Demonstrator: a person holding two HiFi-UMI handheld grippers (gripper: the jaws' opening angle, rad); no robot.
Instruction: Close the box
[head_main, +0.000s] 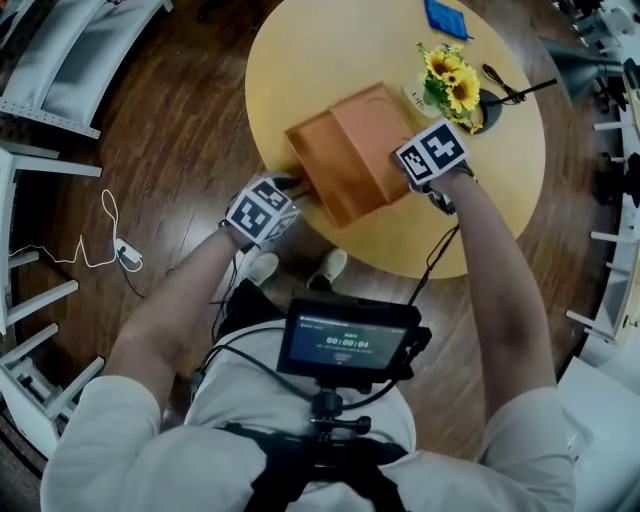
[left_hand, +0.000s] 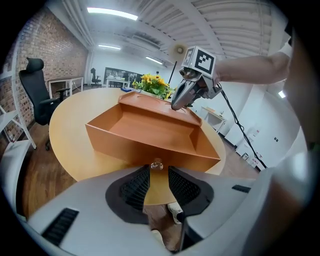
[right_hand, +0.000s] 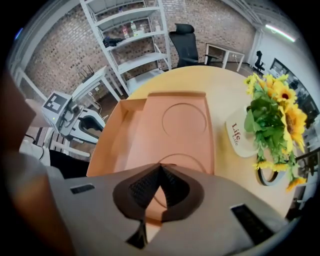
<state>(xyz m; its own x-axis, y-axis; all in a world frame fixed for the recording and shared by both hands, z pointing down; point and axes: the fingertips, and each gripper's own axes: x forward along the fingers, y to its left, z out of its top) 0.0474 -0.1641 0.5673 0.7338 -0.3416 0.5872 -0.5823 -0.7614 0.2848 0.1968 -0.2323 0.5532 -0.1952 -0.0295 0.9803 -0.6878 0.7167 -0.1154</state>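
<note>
An orange box (head_main: 320, 160) lies open on the round yellow table (head_main: 500, 190). Its lid (head_main: 375, 125) is tilted up behind the tray. In the left gripper view the tray's front wall (left_hand: 145, 150) stands just ahead of my left gripper (left_hand: 157, 172). That gripper is open, and a small clear knob (left_hand: 157, 164) sits between its tips. The left gripper (head_main: 293, 186) is at the box's near-left corner. My right gripper (right_hand: 161, 169) is shut with nothing between its jaws, its tips over the lid (right_hand: 182, 135). From the left gripper view the right gripper (left_hand: 176, 104) touches the lid's upper edge.
A pot of sunflowers (head_main: 452, 82) with a white label (right_hand: 239, 137) stands right beside the lid. A black cable (head_main: 508, 88) and a blue object (head_main: 446, 18) lie further back. White racks (head_main: 60, 60) stand on the wooden floor to the left.
</note>
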